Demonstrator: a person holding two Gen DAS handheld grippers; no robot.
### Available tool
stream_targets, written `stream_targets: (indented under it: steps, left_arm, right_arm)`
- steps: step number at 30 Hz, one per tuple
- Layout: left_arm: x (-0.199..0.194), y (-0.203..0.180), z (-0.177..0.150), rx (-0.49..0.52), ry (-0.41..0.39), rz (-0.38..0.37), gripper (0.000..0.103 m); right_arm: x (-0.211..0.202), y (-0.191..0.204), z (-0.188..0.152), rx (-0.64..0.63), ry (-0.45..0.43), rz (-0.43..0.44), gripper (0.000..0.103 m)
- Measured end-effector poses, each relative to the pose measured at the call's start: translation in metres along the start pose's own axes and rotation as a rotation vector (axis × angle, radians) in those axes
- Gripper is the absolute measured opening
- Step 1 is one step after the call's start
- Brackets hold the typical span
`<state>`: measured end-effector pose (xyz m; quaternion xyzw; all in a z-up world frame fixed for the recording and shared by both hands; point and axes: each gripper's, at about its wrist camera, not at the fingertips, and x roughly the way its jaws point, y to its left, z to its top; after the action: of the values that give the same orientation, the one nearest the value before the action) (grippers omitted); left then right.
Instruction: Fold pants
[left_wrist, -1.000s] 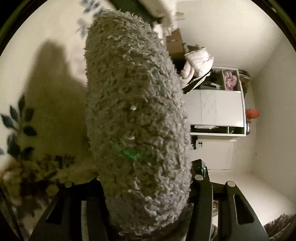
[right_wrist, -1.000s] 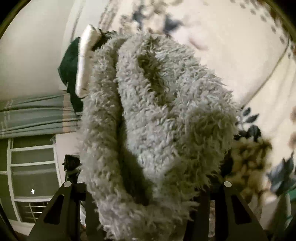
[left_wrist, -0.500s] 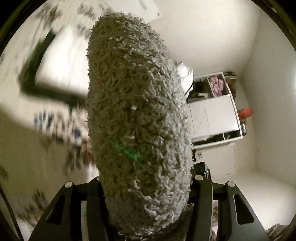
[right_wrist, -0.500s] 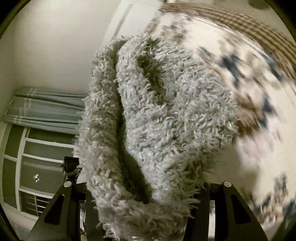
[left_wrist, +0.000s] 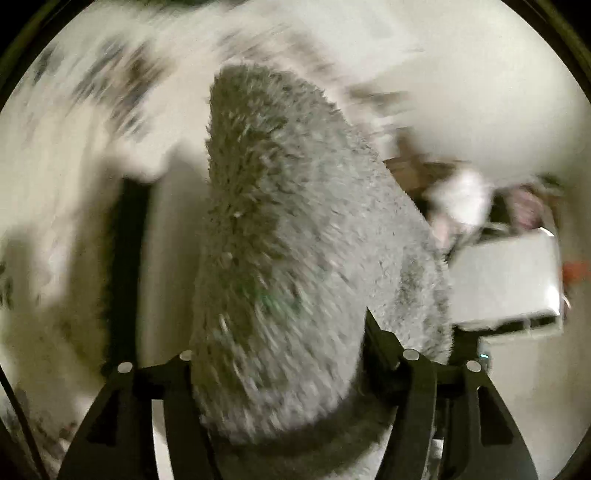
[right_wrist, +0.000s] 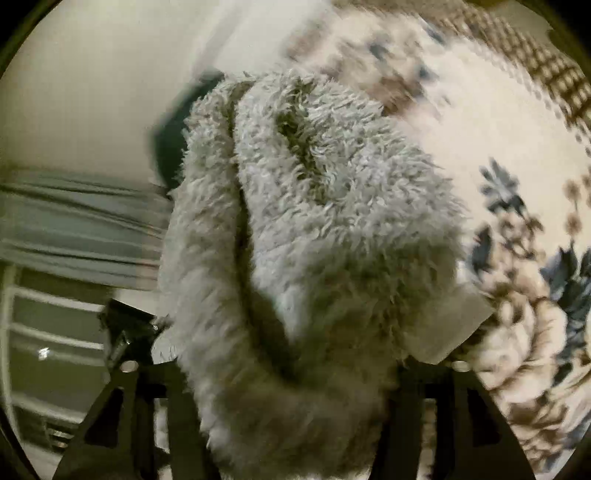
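- Left wrist view, blurred: fluffy grey pants (left_wrist: 295, 258) bunched between the black fingers (left_wrist: 184, 417) of the left gripper (left_wrist: 288, 387), filling the gap and rising up the middle; jaws just widened, fleece still wedged between them.
- Right of the pants: white cabinet (left_wrist: 506, 280), smeared; floral bedspread (left_wrist: 92, 92) to the left.
- Right wrist view: same pants (right_wrist: 314, 240) folded double in the right gripper (right_wrist: 295, 406); jaws likewise just eased apart around the thick fleece; striped curtain (right_wrist: 74, 229) left, bedspread (right_wrist: 517, 184) right.
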<state>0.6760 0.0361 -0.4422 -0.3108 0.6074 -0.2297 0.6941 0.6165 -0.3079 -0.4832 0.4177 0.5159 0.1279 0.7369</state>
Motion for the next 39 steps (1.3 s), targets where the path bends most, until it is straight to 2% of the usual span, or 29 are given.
stream_targets:
  steps: [1,2,3,4,5,6,7,9,10,11,13,14,16,18,20,23,31,37,39]
  left_arm:
    - [0.012,0.016,-0.003,-0.050,0.034,0.025,0.060]
    - [0.017,0.026,-0.006,-0.079,0.047,0.013,0.065]
    - [0.013,0.033,-0.012,-0.085,0.028,-0.016,0.066]
    - [0.008,0.033,-0.017,-0.076,0.007,-0.014,0.072]
    - [0.002,0.032,-0.023,-0.068,-0.008,0.007,0.078]
    - [-0.005,0.030,-0.029,-0.062,-0.022,0.042,0.082]
    - [-0.013,0.026,-0.034,-0.049,-0.047,0.083,0.085]
    - [-0.035,0.007,-0.049,0.024,-0.131,0.201,0.086]
    - [-0.046,-0.006,-0.059,0.079,-0.178,0.301,0.090]
    - [-0.055,-0.020,-0.070,0.129,-0.214,0.382,0.099]
    - [-0.068,-0.041,-0.094,0.207,-0.265,0.526,0.102]
    - [-0.072,-0.049,-0.104,0.228,-0.278,0.584,0.102]
    - [-0.078,-0.058,-0.119,0.263,-0.281,0.625,0.102]
    - [-0.089,-0.078,-0.145,0.300,-0.296,0.661,0.102]
    - [-0.090,-0.086,-0.132,0.326,-0.311,0.697,0.102]
    - [-0.112,-0.116,-0.144,0.362,-0.357,0.720,0.102]
    - [-0.182,-0.184,-0.211,0.422,-0.468,0.682,0.102]
    - [-0.236,-0.220,-0.271,0.452,-0.548,0.641,0.102]
    - [-0.251,-0.229,-0.291,0.461,-0.577,0.649,0.102]
  right_arm:
    - [0.010,-0.007,0.002,0.008,0.030,-0.028,0.074]
    - [0.015,-0.011,0.007,0.012,0.040,-0.043,0.091]
    - [0.014,-0.013,0.005,0.008,0.038,-0.066,0.094]
    - [0.011,-0.011,0.004,-0.009,0.034,-0.072,0.094]
    - [0.014,-0.005,0.013,-0.027,0.032,-0.090,0.095]
    - [0.008,0.002,0.011,-0.057,0.022,-0.143,0.095]
    - [0.004,0.010,0.011,-0.098,0.001,-0.214,0.095]
    - [-0.011,0.024,0.004,-0.181,-0.037,-0.340,0.096]
    - [-0.018,0.037,-0.004,-0.236,-0.052,-0.434,0.097]
    - [-0.025,0.052,-0.013,-0.296,-0.073,-0.516,0.097]
    - [-0.033,0.069,-0.024,-0.371,-0.100,-0.635,0.097]
    - [-0.039,0.076,-0.036,-0.394,-0.110,-0.674,0.097]
    - [-0.059,0.099,-0.063,-0.431,-0.138,-0.726,0.097]
    - [-0.078,0.117,-0.078,-0.448,-0.142,-0.748,0.097]
    - [-0.092,0.133,-0.090,-0.448,-0.138,-0.738,0.097]
    - [-0.129,0.155,-0.116,-0.454,-0.168,-0.722,0.097]
    - [-0.238,0.226,-0.189,-0.510,-0.284,-0.747,0.097]
    - [-0.328,0.286,-0.256,-0.577,-0.368,-0.707,0.097]
    - [-0.350,0.302,-0.275,-0.596,-0.389,-0.710,0.097]
